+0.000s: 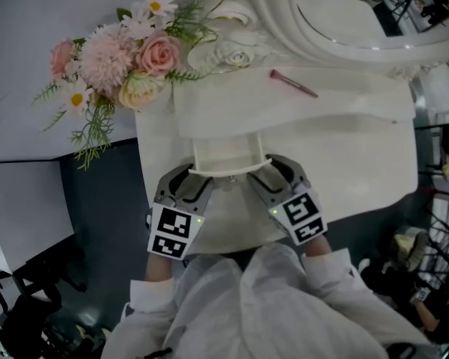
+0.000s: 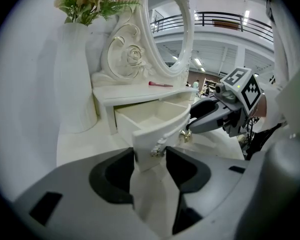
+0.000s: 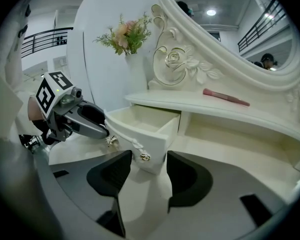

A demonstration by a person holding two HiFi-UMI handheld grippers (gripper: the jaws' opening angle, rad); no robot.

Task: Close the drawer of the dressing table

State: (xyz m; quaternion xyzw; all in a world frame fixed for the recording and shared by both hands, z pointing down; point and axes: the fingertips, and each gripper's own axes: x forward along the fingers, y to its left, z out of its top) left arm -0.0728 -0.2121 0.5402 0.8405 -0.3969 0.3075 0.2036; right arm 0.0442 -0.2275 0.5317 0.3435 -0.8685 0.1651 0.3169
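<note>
The white dressing table (image 1: 359, 148) has its small drawer (image 1: 223, 154) pulled out toward me, and nothing shows inside it. My left gripper (image 1: 188, 179) is open at the left end of the drawer's curved front. That end, with a metal knob (image 2: 157, 151), lies between the jaws in the left gripper view (image 2: 150, 156). My right gripper (image 1: 273, 172) is open at the right end of the front. In the right gripper view (image 3: 149, 161) that end and its knob (image 3: 145, 157) sit between the jaws. Each gripper shows in the other's view.
A pink stick (image 1: 293, 84) lies on the tabletop above the drawer. An oval mirror (image 1: 344, 21) with a carved rose frame stands behind it. A bouquet of pink and white flowers (image 1: 127, 58) in a white vase (image 2: 75, 79) stands at the left. Dark floor (image 1: 97, 200) lies left of the table.
</note>
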